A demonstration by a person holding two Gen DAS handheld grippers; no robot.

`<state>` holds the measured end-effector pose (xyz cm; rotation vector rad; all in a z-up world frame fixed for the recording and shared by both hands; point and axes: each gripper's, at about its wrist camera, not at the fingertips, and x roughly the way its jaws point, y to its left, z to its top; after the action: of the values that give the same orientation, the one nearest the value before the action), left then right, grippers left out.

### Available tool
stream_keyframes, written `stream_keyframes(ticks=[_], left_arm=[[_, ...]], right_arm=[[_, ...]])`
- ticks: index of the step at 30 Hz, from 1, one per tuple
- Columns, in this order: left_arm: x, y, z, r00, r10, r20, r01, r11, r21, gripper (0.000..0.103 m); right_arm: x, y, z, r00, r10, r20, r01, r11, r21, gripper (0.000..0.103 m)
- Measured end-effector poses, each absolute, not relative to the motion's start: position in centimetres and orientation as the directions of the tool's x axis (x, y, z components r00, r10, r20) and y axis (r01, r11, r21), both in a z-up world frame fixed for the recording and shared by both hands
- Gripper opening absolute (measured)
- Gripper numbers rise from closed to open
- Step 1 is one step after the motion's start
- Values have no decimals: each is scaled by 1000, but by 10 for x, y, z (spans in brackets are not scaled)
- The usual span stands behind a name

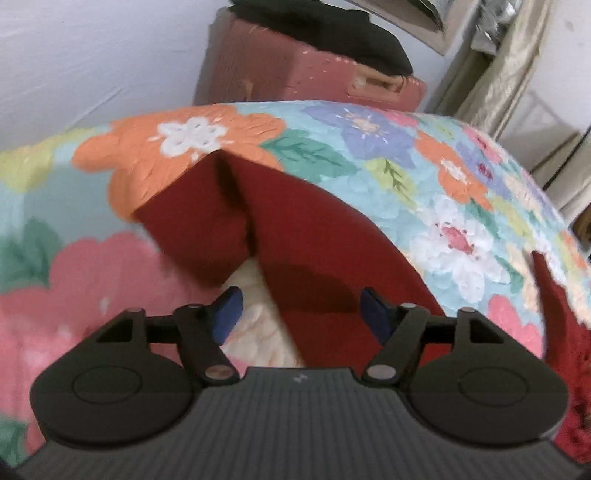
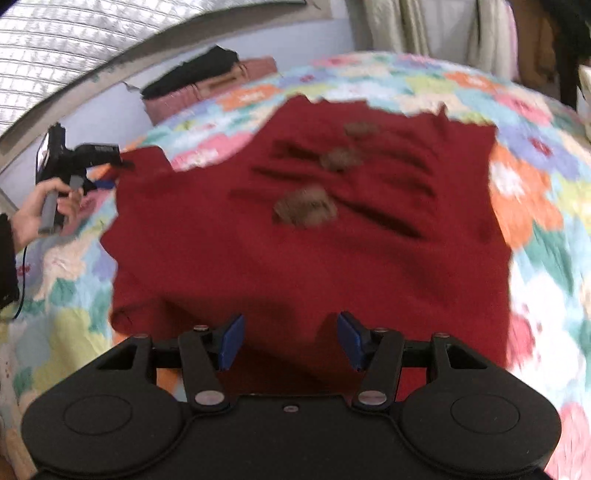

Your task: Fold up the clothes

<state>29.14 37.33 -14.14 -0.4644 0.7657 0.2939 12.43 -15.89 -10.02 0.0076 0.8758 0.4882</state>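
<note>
We hold our two grippers over a red garment [image 2: 303,258] that lies spread on a floral bedspread [image 2: 535,206], its front dotted with three brownish patches [image 2: 304,210] running up the middle. The right gripper [image 2: 291,341] hangs above the garment's near hem, its blue pads [image 2: 232,343] standing wide apart with only red cloth showing between them and nothing pinched. From the right wrist view, the left gripper [image 2: 107,168] sits at the garment's far-left corner, by what looks like a sleeve, gripped in our left hand [image 2: 40,214]; that view is too blurred to show whether it touches the cloth. The left wrist view is clearer: the jaws of the left gripper [image 1: 301,314] stand wide, blue pads [image 1: 227,314] well apart, with a folded, creased stretch of the red garment [image 1: 288,236] just ahead and partly between them, and nothing clamped. Beyond the bed's far edge in that view a reddish box [image 1: 295,74] stands against the pale wall [image 1: 92,55], with dark fabric [image 1: 332,33] heaped on top. Both views are smeared by motion blur.
</note>
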Motion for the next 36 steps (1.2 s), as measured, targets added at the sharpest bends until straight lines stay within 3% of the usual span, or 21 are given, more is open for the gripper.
stream_keyframes(ticks=[2,3,4,5,6,10,14,20,24,28,31,36], left_arm=[[302,365,-141,685,103,-722,-396,884,-249,69],[305,361,-140,689,100,-718,-379,894,-239,55],[307,358,-138,693,93,-715,-361,903,-233,30],[309,355,-136,695,85,-714,-348,908,-231,16],[308,353,-133,699,80,-711,-349,905,-242,9],[283,339,-106,774,44,-632,-348,864,-365,9],[249,314,-81,856,-143,-497,-196,800,-567,9],[191,249,-65,865,-367,-341,22,708,-706,9],[162,191,-59,817,-350,-458,25,816,-578,10],[142,158,-79,761,-437,-479,36,766,-641,11],[140,142,-114,660,-498,-563,-28,732,-681,12],[134,140,-134,627,-487,-608,-47,755,-654,14]], right_arm=[[126,-160,-100,545,408,-733,-410,892,192,61],[127,-161,-100,548,406,-732,-411,892,187,61],[127,-162,-99,551,403,-730,-413,893,181,61],[128,-163,-99,554,401,-729,-414,893,176,61],[129,-163,-99,558,398,-728,-415,894,171,61],[132,-167,-98,571,388,-724,-420,895,149,61],[136,-171,-98,607,351,-713,-409,907,98,61],[146,-188,-87,642,334,-690,-347,929,126,61],[131,-195,-77,718,325,-616,-322,939,120,61],[128,-195,-80,719,308,-623,-317,943,100,61],[131,-192,-86,683,329,-652,-333,935,122,61],[118,-181,-76,680,371,-632,-417,905,83,61]])
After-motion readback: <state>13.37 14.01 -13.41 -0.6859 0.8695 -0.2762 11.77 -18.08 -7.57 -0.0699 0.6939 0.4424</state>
